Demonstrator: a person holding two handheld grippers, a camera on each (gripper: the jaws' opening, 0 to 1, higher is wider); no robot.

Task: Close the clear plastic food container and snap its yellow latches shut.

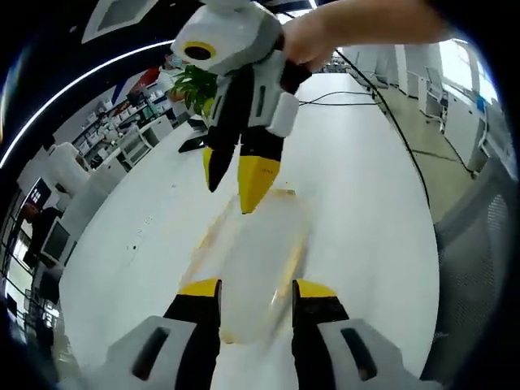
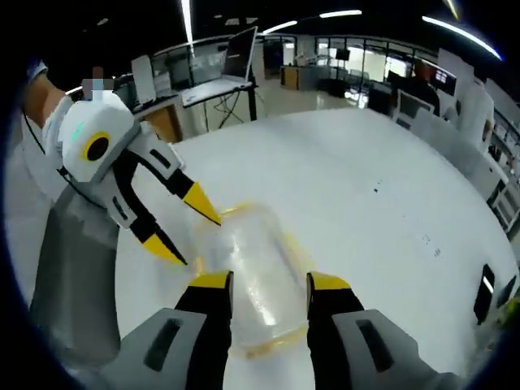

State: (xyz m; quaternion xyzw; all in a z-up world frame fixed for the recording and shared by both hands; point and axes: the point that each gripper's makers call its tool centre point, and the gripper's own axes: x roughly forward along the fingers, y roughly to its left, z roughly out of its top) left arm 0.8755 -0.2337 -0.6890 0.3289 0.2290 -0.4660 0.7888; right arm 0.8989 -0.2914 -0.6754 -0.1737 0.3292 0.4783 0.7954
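Lying on a big white table, the clear food box sits between two claws that face each other from its two short ends. The left claw and the right claw are both spread wide, holding nothing. The box looks slippery, so a hard push on a yellow latch might make it slide away. The table edge is far off, with lots of room.
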